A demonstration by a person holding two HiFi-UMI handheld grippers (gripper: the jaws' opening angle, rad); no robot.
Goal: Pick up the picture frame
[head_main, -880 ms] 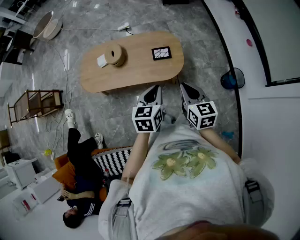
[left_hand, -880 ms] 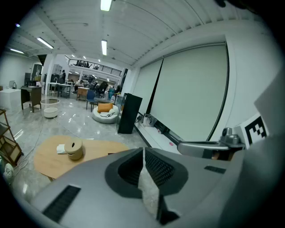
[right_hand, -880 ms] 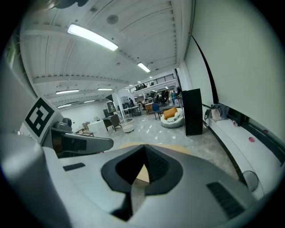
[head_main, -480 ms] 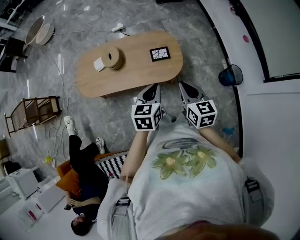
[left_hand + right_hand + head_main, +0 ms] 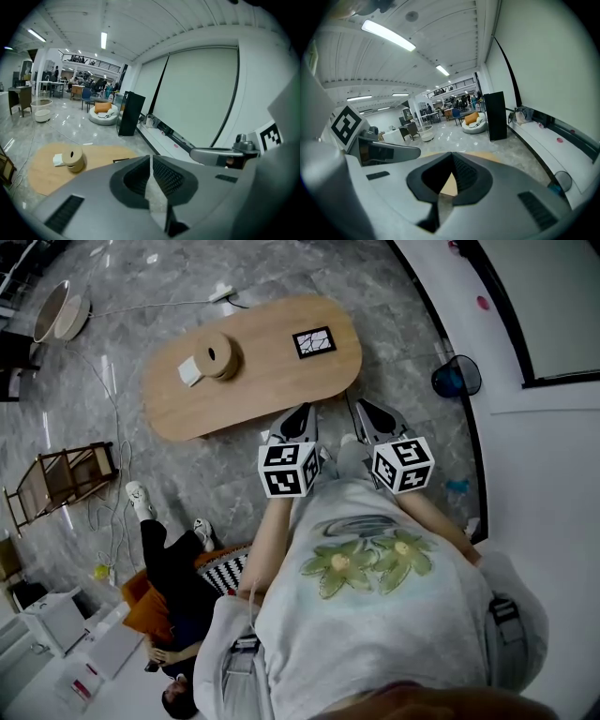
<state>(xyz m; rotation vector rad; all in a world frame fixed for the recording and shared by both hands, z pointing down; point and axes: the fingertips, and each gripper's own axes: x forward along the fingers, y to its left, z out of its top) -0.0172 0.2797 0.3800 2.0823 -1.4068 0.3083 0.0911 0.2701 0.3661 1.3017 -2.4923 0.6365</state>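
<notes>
Partly, left claw [image 5: 151, 158] hides the picture frame [image 5: 120, 160].

The picture frame [image 5: 314, 342] is lying flat and face up on the oval wooden table [image 5: 262, 390], toward the table's right end in the head view and closer to its far edge. It is a small rectangle, with a dark border running around a white picture crossed by thin dark lines. Its long sides are running roughly along the table's length. It is sitting by itself, well apart from the round tan roll [image 5: 218, 354] at the other end.
</notes>
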